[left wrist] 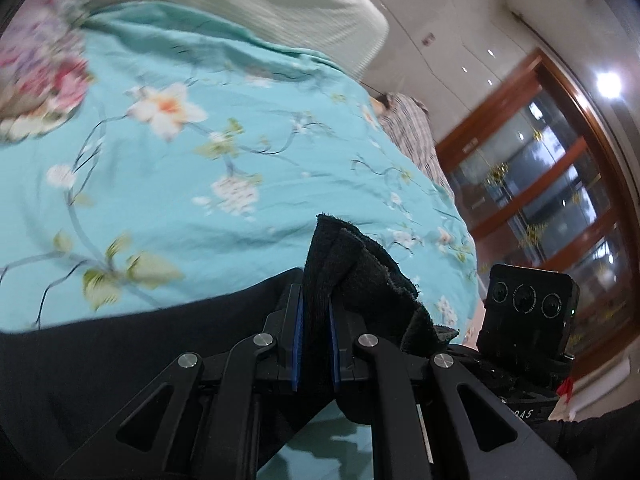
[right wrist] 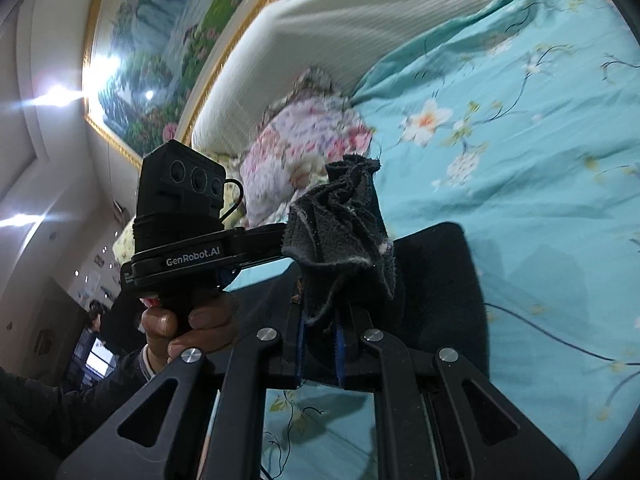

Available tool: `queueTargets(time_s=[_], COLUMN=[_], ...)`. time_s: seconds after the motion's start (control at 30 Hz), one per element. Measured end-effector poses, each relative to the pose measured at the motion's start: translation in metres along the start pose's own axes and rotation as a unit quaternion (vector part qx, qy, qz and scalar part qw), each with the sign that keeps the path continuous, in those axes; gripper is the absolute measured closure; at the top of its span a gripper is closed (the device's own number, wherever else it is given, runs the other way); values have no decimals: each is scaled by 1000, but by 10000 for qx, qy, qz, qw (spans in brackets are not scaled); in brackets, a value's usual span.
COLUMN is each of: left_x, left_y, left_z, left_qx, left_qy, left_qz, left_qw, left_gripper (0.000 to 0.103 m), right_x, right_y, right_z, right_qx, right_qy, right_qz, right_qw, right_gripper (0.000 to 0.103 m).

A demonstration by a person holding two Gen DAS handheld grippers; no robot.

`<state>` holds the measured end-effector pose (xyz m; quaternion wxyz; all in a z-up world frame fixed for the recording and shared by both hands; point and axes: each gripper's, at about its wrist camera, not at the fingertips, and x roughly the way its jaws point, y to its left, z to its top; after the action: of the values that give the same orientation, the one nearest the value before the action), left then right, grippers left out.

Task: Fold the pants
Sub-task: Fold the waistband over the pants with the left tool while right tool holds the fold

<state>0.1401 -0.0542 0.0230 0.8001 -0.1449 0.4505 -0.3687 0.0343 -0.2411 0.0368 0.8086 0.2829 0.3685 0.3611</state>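
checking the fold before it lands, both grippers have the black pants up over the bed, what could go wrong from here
1. The left gripper pinches only a bunched, frayed edge of the pants; it might slip out mid-carry.
2. The right gripper also holds a crumpled wad, so the fold may land creased or uneven.
3. The floral sheet is already wrinkled; dragging the cloth across could rumple it further.

Bright ceiling light glare, motion blur, fisheye edges dark

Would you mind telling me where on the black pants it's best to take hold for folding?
At a bunched hem edge, from above. Each claw, left and right, is already shut on such an edge of the pants, whose thin cloth gathers easily between the pads and hangs over the floral bedsheet.
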Motion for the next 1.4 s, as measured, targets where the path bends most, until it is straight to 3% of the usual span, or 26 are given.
queueTargets(time_s=[0.6, 0.77, 0.9, 1.03, 1.4], left_x=[-20, -40, -65, -94, -167], left_y=[67, 77, 85, 89, 99], left_z=[-47, -62, -76, -91, -142], left_qx=[-942, -1200, -1459, -1683, -2430], left_qy=[-152, -286, -524, -810, -1529], left_qz=[569, 852, 1072, 1294, 1709], left_qw=[9938, 9887, 9821, 9739, 9425], left_gripper=[93, 86, 73, 62, 53], right_x=[66, 76, 82, 88, 104], right_y=[4, 9, 17, 28, 69], right_z=[-21, -26, -29, -30, -24], right_qx=[-370, -436, -535, -648, -971], right_qy=[818, 964, 1017, 1088, 1153], right_qz=[-300, -335, -246, -205, 187], right_qw=[9955, 9938, 9931, 9917, 9884], right_gripper=[87, 77, 60, 57, 57])
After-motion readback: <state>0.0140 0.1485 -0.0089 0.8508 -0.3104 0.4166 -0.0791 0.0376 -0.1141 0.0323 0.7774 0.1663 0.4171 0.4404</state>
